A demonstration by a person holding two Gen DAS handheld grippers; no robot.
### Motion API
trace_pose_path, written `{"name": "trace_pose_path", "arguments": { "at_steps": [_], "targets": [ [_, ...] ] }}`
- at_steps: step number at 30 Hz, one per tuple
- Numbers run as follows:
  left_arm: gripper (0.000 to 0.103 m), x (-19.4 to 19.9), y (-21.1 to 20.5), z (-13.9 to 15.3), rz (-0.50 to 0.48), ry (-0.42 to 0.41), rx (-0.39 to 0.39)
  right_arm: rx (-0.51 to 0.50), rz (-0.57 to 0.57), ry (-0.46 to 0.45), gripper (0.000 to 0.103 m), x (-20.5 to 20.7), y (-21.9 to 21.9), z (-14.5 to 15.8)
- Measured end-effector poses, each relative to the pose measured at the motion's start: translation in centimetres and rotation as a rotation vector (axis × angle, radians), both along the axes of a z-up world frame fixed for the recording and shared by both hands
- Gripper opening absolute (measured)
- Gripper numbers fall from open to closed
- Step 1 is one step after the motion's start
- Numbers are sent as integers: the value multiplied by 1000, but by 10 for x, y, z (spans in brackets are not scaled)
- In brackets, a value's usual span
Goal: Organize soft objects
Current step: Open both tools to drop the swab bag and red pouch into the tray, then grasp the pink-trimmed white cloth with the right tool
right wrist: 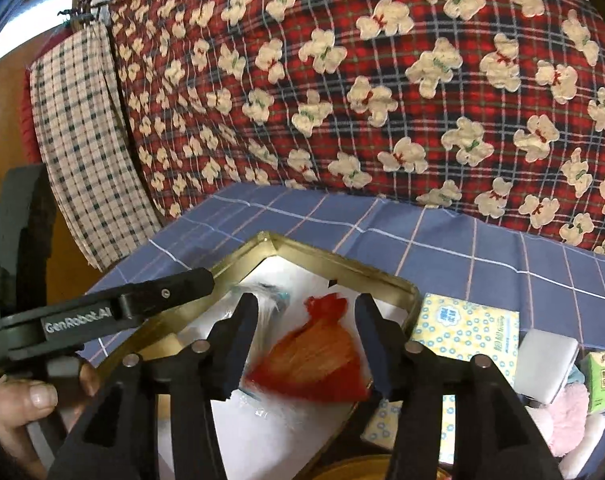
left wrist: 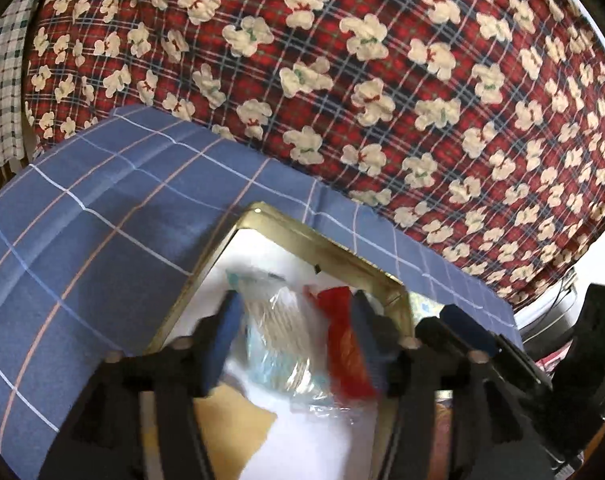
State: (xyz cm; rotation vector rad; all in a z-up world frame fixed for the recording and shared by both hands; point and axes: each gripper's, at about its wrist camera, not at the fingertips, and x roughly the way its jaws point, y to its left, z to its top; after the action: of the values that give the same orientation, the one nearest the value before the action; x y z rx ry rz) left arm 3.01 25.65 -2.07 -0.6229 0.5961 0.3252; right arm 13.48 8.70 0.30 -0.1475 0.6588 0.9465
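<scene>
Red pouch [right wrist: 318,356], blue-checked cloth [right wrist: 422,240]

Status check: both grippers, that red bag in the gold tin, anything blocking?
Left gripper open, over the tin. Right gripper open, straddling the red bag, not gripping. Clear bag lies beside it. Nothing blocking.

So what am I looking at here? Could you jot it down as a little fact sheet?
Setting: blue checked cloth, red teddy-print blanket behind
Container: gold-rimmed tray, white inside
In tray: red pouch, clear packet
Beside tray: yellow tissue pack, pink plush, green carton
Left claw: open, above packet
Right claw: open, above red pouch
</scene>
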Motion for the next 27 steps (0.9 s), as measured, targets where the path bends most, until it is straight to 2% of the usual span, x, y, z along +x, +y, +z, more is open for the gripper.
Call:
{"name": "trace_pose_path", "arguments": {
  "at_steps": [5,10,16,18,20,23,27],
  "targets": [
    [65,-11,-8,10,3,-51,37,44,-23,-17,54,-8,-30,5],
    [65,-17,-41,12,-43,-68,101,58,-54,-73,54,-24,-74,1],
    [65,-11,-89,10,-117,-78,169,97,-193,-122,55,-20,-145,-4],
    [65,-9,-107,10,-145,-87,197,110,-246,-107,57,-13,-169,-7],
    [71,-8,-121,10,-161,-88,222,121,-292,-81,58,-5,-187,-11],
    [73,-4,-141,6,-185,-92,245,124,-361,-26,58,7,-209,-21],
    [73,6,-160,-2,-212,-69,258,151,-339,41,58,10,-215,-30]
  ]
}}
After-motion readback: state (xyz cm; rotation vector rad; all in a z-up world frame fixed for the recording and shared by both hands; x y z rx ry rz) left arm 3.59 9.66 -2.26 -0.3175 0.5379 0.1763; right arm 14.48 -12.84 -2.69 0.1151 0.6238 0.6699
